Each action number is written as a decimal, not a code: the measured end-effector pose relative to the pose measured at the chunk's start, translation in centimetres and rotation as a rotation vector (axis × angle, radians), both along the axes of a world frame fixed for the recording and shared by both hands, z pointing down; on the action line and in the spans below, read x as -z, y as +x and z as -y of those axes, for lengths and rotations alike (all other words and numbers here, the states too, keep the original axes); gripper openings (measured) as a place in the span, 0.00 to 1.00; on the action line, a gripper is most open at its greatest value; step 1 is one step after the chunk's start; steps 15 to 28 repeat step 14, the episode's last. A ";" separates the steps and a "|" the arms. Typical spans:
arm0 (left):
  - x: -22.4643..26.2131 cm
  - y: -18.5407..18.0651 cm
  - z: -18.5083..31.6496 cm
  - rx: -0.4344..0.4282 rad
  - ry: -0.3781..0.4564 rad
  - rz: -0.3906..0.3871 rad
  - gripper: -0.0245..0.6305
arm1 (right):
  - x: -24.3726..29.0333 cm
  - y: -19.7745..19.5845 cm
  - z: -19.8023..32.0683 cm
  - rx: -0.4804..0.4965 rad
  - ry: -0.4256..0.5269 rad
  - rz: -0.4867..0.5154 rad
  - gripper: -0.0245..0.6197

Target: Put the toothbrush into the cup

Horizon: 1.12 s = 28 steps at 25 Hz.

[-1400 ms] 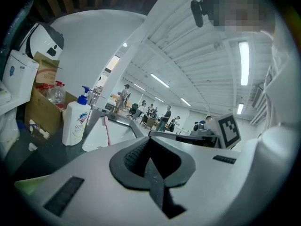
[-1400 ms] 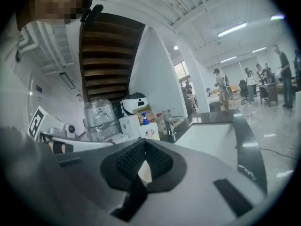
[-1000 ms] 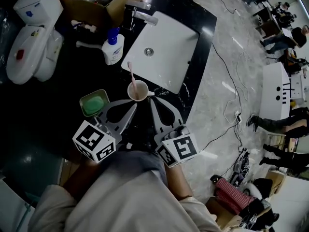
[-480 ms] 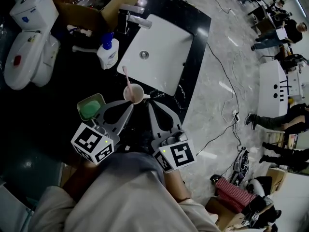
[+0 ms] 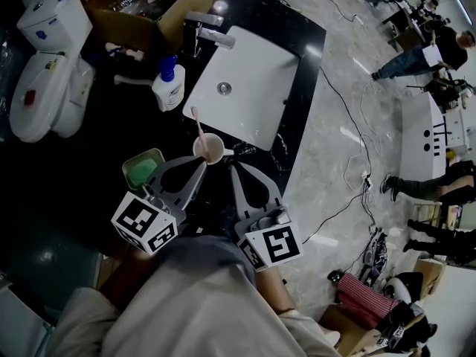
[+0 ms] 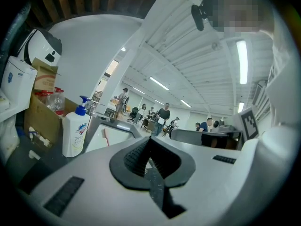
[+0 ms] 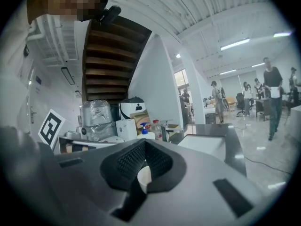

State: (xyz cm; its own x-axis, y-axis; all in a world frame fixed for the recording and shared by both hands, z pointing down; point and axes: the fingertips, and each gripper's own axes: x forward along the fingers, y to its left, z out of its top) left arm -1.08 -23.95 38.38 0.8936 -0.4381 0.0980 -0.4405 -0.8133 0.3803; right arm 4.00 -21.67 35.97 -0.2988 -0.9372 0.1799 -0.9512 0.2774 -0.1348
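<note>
A pinkish cup stands on the black counter beside the white sink, with a pink toothbrush upright in it, leaning left. My left gripper is shut and empty, its tip just below the cup. Just right of it, my right gripper is also shut and empty, pointing at the cup's lower right. In the left gripper view the toothbrush shows above my shut left gripper. In the right gripper view the cup peeks through the gap behind my right gripper.
A green soap dish sits left of the left gripper. A white pump bottle and a faucet stand further back. A toilet and a cardboard box are at the far left. Cables run over the floor on the right.
The head view has shifted a little. Both grippers stay shut just below the cup, and the toothbrush stays in the cup.
</note>
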 end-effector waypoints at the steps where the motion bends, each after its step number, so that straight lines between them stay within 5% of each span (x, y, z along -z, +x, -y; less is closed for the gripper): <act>1: 0.0 0.0 0.0 0.001 -0.001 -0.001 0.05 | 0.0 0.1 0.0 -0.003 -0.001 -0.003 0.05; 28: 0.5 0.1 0.0 0.006 -0.006 -0.006 0.05 | -0.2 0.5 -0.2 -0.015 -0.018 -0.007 0.05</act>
